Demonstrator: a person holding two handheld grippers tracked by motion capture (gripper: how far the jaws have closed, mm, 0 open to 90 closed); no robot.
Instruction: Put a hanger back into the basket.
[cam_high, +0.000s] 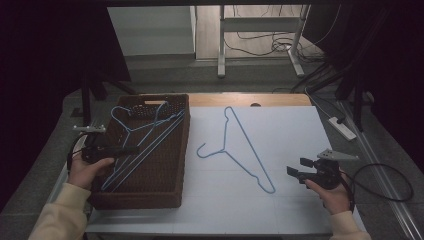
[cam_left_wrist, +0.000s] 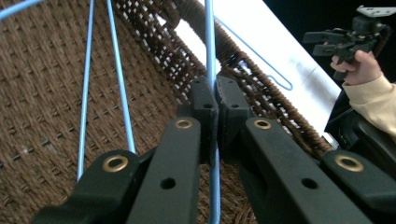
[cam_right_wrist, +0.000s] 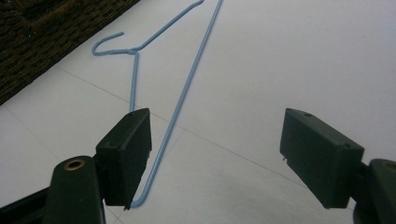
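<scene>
Left gripper (cam_high: 131, 149) reached level into the wicker basket (cam_high: 170, 192), pinching a blue hanger (cam_left_wrist: 211, 56) wire there. Right gripper (cam_high: 299, 167) hovered spread wide beside the table's hanger (cam_high: 239, 150).

In the right gripper view, the blue wire hanger lying on the white table (cam_right_wrist: 182, 88) runs off the top edge, its far corner cut away. The left jaw covers its near corner. The brown woven basket (cam_right_wrist: 46, 32) shows only one wall at the top-left corner.
</scene>
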